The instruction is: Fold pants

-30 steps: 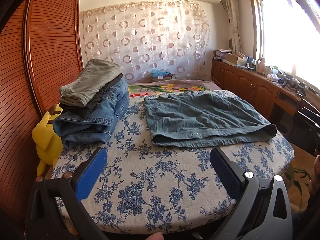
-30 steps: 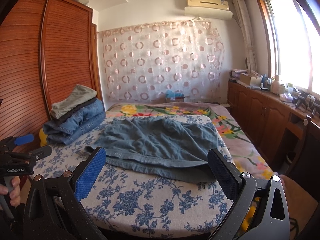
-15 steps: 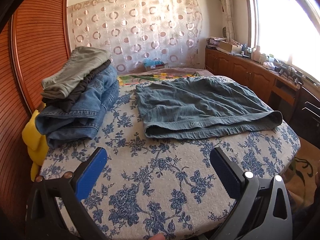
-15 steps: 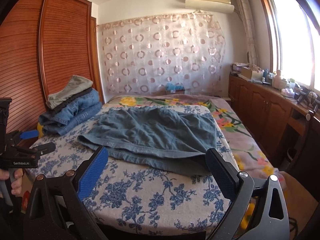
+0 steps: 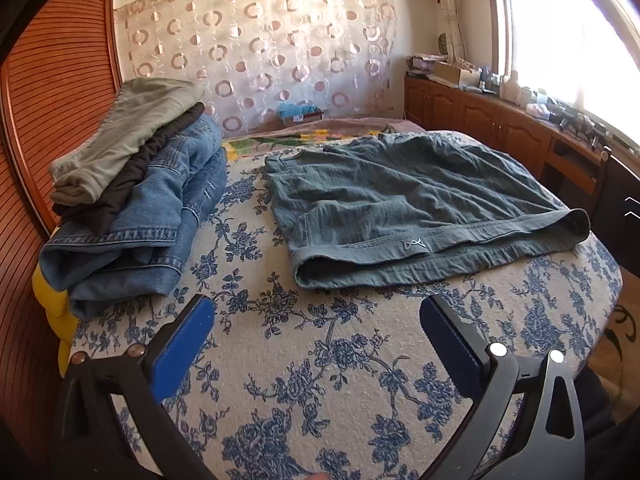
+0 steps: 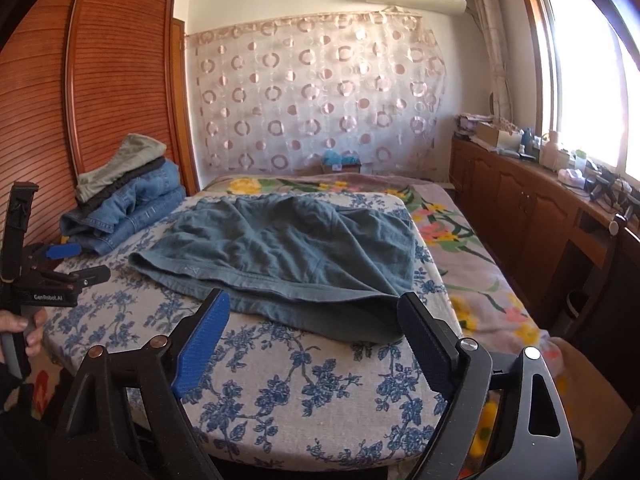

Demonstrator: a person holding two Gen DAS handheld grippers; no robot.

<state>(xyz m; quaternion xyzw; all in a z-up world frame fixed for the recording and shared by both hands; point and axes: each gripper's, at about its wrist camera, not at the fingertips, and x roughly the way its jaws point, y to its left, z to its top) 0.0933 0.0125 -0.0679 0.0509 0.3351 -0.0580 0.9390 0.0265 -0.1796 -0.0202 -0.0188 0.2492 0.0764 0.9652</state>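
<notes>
Teal pants (image 5: 404, 200) lie flat on the floral worktop (image 5: 304, 360), both grippers' fingers spread and empty just short of the near hem; each should pinch a hem corner, both layers together.

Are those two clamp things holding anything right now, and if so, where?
Nothing is held. The left gripper and the right gripper are both open with nothing between their fingers; the green pants lie flat on the board, untouched.
</notes>
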